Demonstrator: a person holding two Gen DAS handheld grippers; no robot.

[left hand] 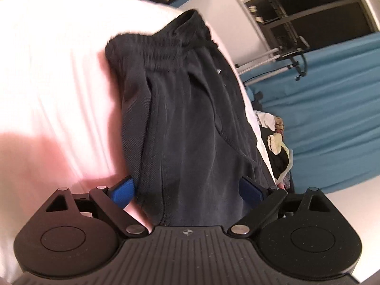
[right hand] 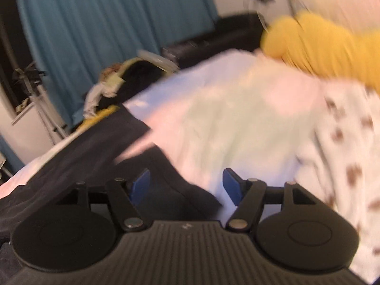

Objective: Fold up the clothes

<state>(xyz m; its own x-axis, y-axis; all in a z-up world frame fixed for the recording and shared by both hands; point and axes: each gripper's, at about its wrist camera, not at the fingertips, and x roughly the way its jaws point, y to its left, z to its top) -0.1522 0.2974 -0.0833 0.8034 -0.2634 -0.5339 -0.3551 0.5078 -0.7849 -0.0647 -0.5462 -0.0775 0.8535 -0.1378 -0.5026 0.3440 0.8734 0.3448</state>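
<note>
Dark navy shorts [left hand: 185, 123] with an elastic waistband lie on a white bed sheet [left hand: 52, 76]. My left gripper [left hand: 187, 192] is open, its blue pads [left hand: 123, 193] standing on either side of the shorts' near hem, the cloth between them. In the blurred right wrist view the same dark shorts [right hand: 99, 147] spread over the left of the bed. My right gripper [right hand: 187, 186] is open, with a corner of the dark cloth between its blue pads [right hand: 231, 187] over the white sheet [right hand: 232, 123].
A yellow garment [right hand: 332, 47] and a white cloth with brown prints [right hand: 344, 154] lie on the bed's right. A heap of clothes [left hand: 277, 147] sits past the bed's edge. Teal curtains [left hand: 332, 109] and a dark window [left hand: 308, 16] stand behind.
</note>
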